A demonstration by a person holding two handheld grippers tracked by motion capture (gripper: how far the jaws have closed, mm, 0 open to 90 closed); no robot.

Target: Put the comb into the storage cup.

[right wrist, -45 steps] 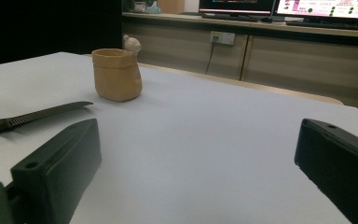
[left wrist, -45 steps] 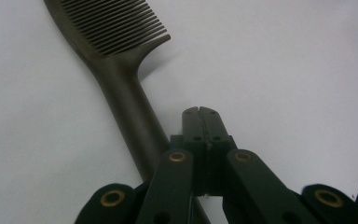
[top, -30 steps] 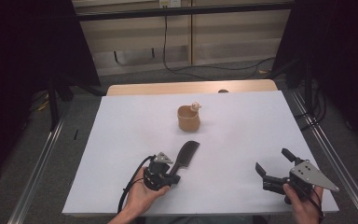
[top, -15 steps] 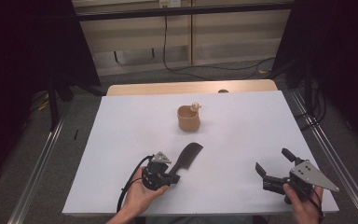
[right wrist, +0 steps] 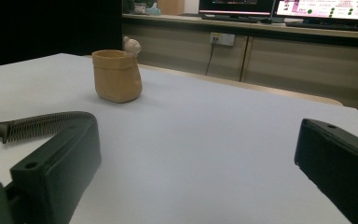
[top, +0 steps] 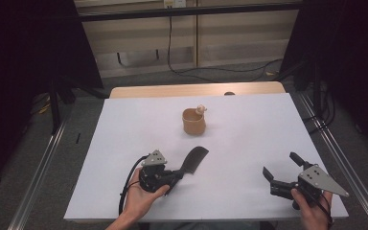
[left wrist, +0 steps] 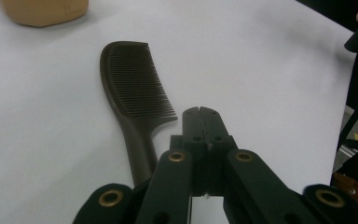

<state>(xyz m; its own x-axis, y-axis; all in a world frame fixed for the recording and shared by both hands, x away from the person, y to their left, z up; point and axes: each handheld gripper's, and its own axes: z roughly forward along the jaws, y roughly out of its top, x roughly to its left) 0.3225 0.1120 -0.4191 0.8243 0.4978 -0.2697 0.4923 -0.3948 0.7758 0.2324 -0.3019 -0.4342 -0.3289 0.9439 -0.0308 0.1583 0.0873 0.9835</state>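
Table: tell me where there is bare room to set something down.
The table is bare along its far edge behind the tan cup, down the left side, and between the comb and the right gripper. It is crowded only at the near left, where the left gripper sits beside the comb handle.

We look down on a white table top (top: pixel 249 143) whose far edge shows a strip of pale wood (top: pixel 196 90), with grey floor (top: pixel 72 158) around it and metal rails (top: pixel 38 177) running along the floor at 9 and 3 o'clock. At 12 o'clock stands a beige panelled wall unit (top: pixel 220 48) with a wall socket (right wrist: pixel 225 38) and black cables (top: pixel 211 72) trailing to the floor, and dark curtains (top: pixel 24 48) close in at 10 and 2 o'clock. From the right gripper view we see lit monitors (right wrist: pixel 326 8) on the counter behind (their screens too small to read).
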